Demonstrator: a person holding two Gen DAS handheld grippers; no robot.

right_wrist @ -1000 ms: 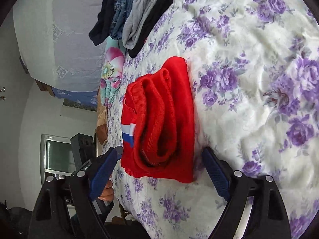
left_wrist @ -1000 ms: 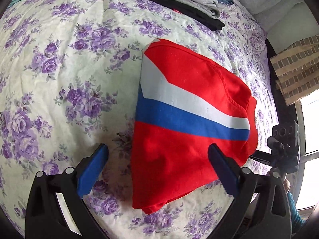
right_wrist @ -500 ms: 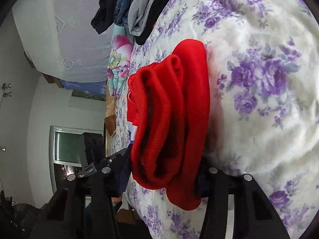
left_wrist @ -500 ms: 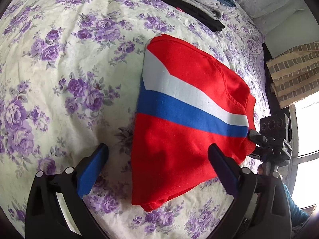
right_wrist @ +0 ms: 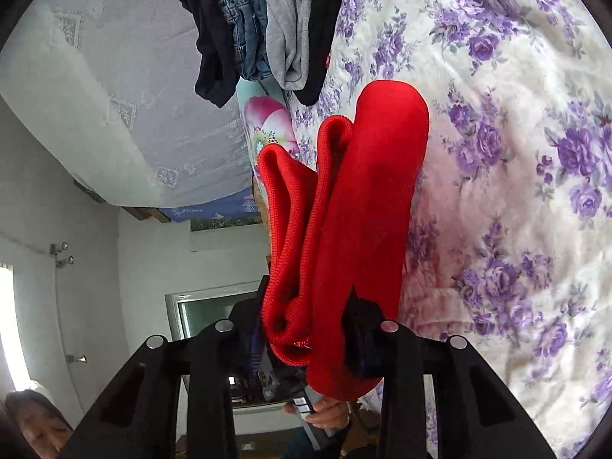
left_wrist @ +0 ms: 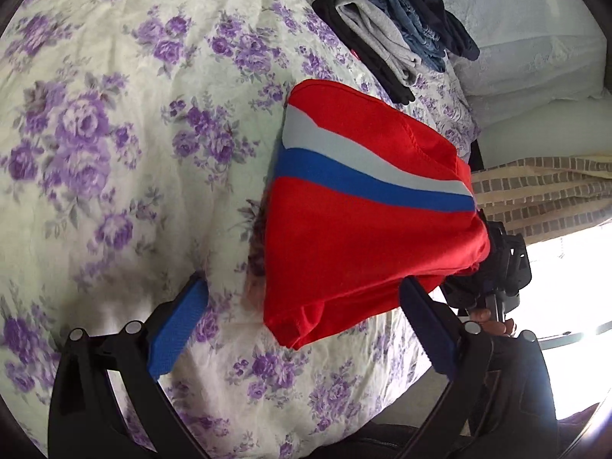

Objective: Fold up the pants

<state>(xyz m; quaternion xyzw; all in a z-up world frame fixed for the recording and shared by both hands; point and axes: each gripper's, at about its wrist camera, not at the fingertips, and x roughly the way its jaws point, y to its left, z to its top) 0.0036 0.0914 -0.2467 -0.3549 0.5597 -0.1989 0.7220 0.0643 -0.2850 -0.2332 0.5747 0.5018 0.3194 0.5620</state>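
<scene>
**Folded red pants lifted at one end over the bed**

The red pants (left_wrist: 367,222), folded into a compact bundle with a white and a blue stripe across the top face, sit over the floral bedspread (left_wrist: 114,153). In the left wrist view the bundle's long axis runs from the near edge of the bed toward the stack of folded clothes (left_wrist: 394,34) by the pillows (left_wrist: 535,38), and the stripes cross it from side to side. The near corner is raised off the sheet and casts a shadow beneath.

The right hand-held gripper (right_wrist: 306,348) is closed tight on the pants' ribbed, layered end (right_wrist: 290,252); from its camera the bundle stretches straight away along the fingers toward the stack of clothes (right_wrist: 267,23).

The left hand-held gripper (left_wrist: 302,325) is spread wide with nothing in it. Its blue pads (left_wrist: 178,329) flank the near end of the pants; whether the right-side pad touches the cloth is unclear.
</scene>
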